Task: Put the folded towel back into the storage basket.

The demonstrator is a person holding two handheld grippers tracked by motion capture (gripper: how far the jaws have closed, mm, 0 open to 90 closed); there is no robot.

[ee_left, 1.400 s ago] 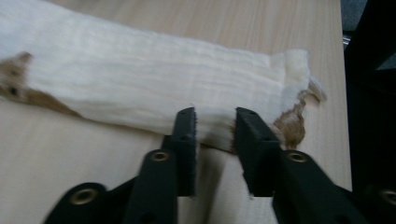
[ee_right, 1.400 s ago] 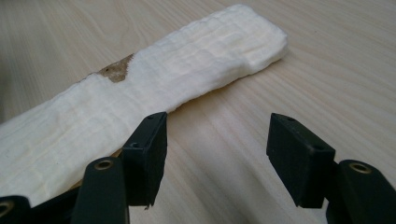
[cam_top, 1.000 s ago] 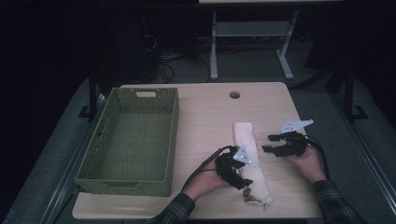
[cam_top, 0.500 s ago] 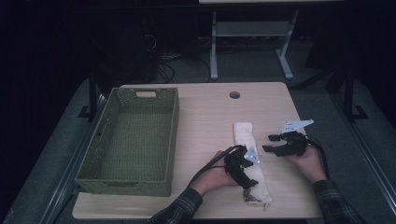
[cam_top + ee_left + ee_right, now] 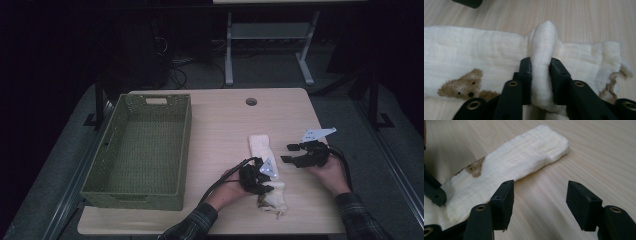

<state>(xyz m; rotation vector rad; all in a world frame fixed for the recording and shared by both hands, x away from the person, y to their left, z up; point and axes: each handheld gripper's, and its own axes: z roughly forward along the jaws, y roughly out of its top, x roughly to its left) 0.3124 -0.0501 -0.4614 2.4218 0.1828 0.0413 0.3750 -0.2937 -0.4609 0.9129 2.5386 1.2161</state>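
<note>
Left gripper (image 5: 540, 72) just closed, pinching cloth (image 5: 263, 165) fold at table's (image 5: 220, 120) 5 o'clock; right gripper (image 5: 540, 203) apart beside it; basket (image 5: 142, 150) empty at 9, transfer pending.

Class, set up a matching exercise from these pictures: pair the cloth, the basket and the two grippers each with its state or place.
Things:
1. left gripper
2. right gripper
3. woven basket
4. cream cloth

States or places:
A. empty, on the table's left
B. jaws apart over bare wood
C. pinches a raised fold
D. folded long, between the hands

Pairs: 1-C, 2-B, 3-A, 4-D
</note>
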